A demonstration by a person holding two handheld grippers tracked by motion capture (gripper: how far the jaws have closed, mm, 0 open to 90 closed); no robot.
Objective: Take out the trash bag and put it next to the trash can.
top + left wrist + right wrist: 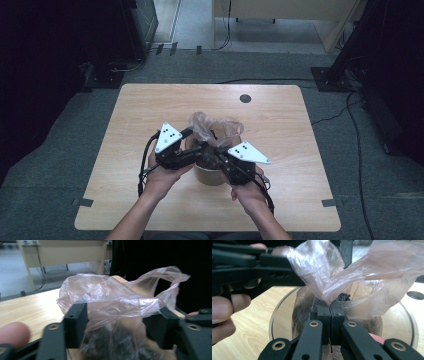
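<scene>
Standing over the middle of the tabletop (150, 200), a little toward its near edge, the person works both tools on a thin clear plastic bag (212, 127) that sits in a round tub (210, 175). The right gripper (330, 306) has its jaws pressed together on a gathered pinch of the bag's film, which fans up above them. The left gripper (120, 315) has its jaws standing wide, with loose film and one handle loop lying between them; I see no pad pressing on it. Something dark sits low in the bag, too blurred to name. By my reckoning the bag is seated in the tub and one side of its mouth is caught, while the other side has yet to be gripped before the mouth can be tied or spread.
</scene>
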